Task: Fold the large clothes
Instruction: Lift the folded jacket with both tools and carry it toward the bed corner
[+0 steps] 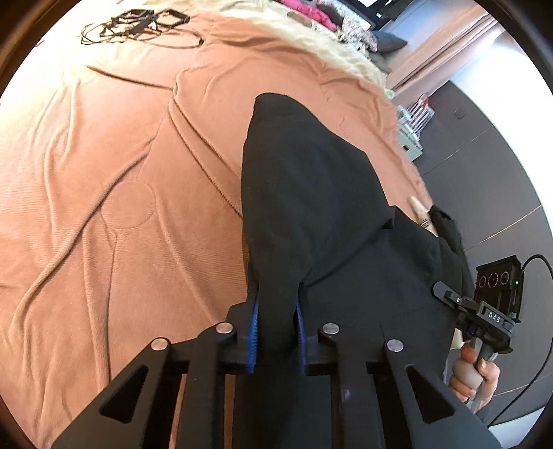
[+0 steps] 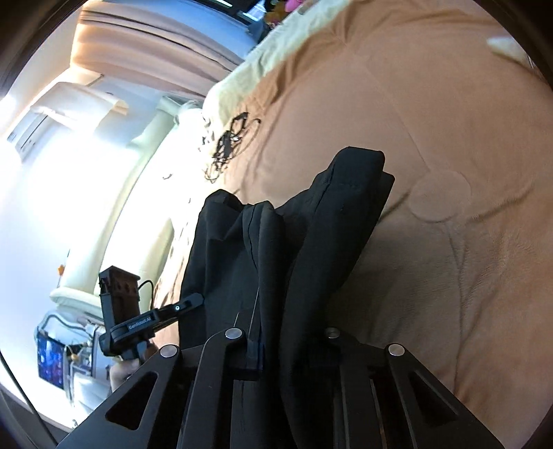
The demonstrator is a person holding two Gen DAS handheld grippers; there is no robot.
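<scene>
Black garment [image 1: 311, 193], one large piece of dark cloth, hangs between the two grippers above a bed covered by one rust-orange bedspread [image 1: 103, 172]. In the left wrist view the left gripper [image 1: 275, 331] has its two blue-padded fingers [image 1: 254, 321] closed on a bunched fold of the garment, which runs up and away from the jaws over the bedspread. The right gripper [image 1: 446, 293] shows at the right edge of that view, its jaws buried in the cloth's far edge, and the person's right hand [image 1: 473, 376] wraps the handle below it.

In the right wrist view the right gripper [image 2: 287, 349] pinches a gathered ridge of the same garment [image 2: 311, 241], its jaws shut on the fabric, which stands in several folds ahead of it. The left gripper [image 2: 186, 304] reaches into the cloth from the left side, with the left hand [image 2: 124, 373] on its handle underneath.

One tangle of black cables [image 1: 138, 24] lies on the far part of the bedspread, well apart from the garment. One pale fluffy blanket [image 1: 331, 51] lines the bed's far edge.
</scene>
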